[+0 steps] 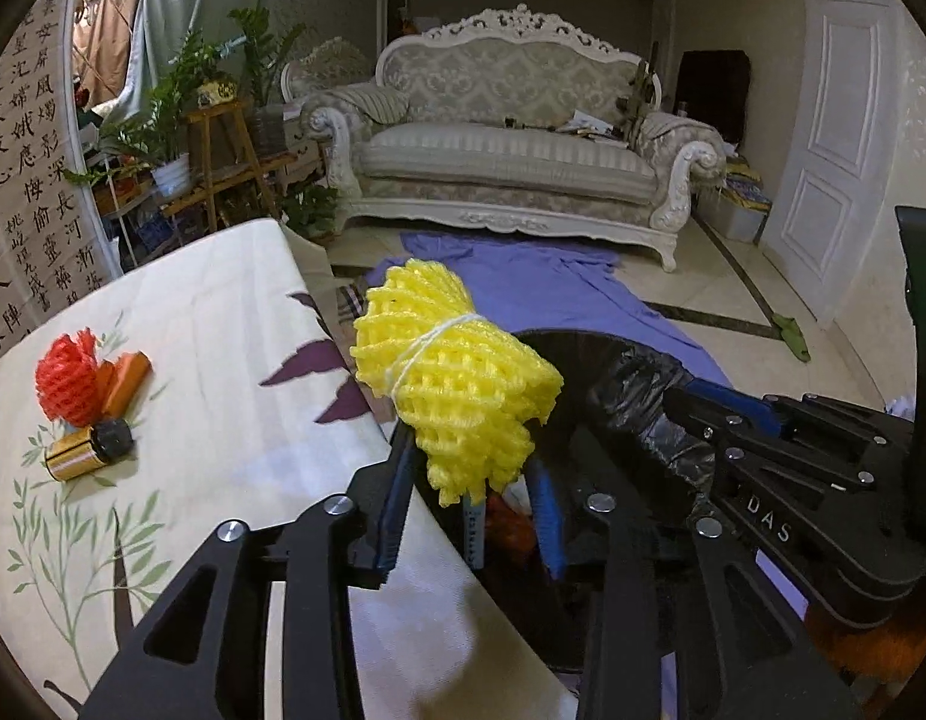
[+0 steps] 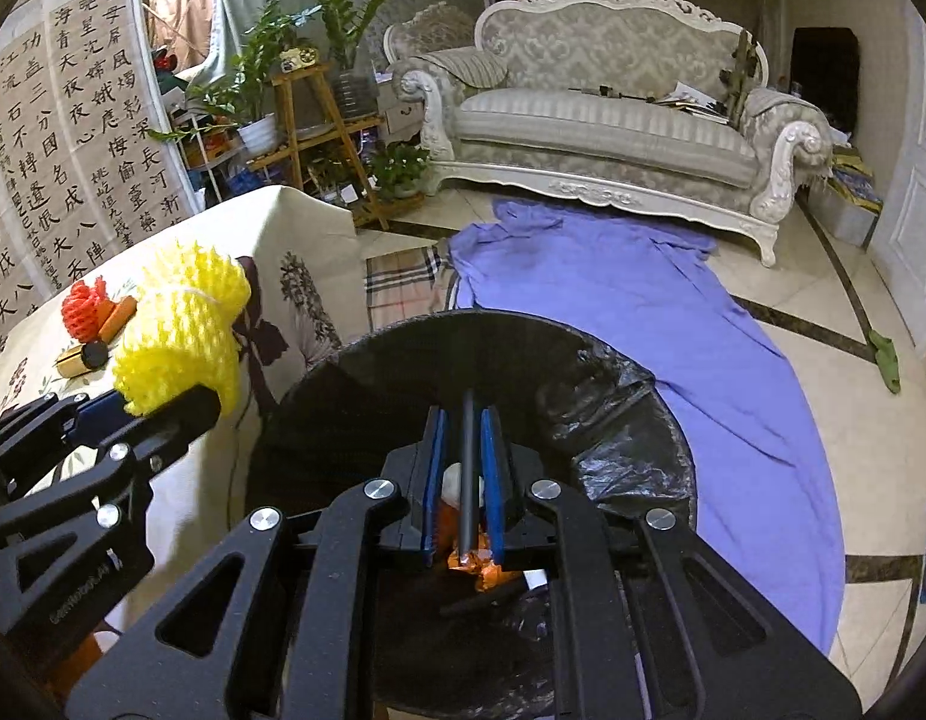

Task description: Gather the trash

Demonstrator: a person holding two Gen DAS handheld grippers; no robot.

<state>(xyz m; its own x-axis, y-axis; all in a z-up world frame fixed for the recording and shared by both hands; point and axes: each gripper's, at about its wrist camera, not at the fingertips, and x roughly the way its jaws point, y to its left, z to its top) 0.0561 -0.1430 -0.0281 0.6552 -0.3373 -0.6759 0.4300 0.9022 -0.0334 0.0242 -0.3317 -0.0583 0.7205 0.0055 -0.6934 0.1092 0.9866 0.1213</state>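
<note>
Yellow foam fruit netting, tied with white string (image 1: 457, 378), hangs between my left tongs (image 1: 469, 498), spread to drop it into the black-lined bin (image 2: 619, 402) beside the counter (image 1: 223, 324); my right tongs (image 2: 463, 468) pinch its thin dark rim, steadying it.

Foam net (image 1: 457, 384) above bin (image 2: 637, 396), table (image 1: 211, 324) left, sofa (image 1: 511, 138) behind
</note>
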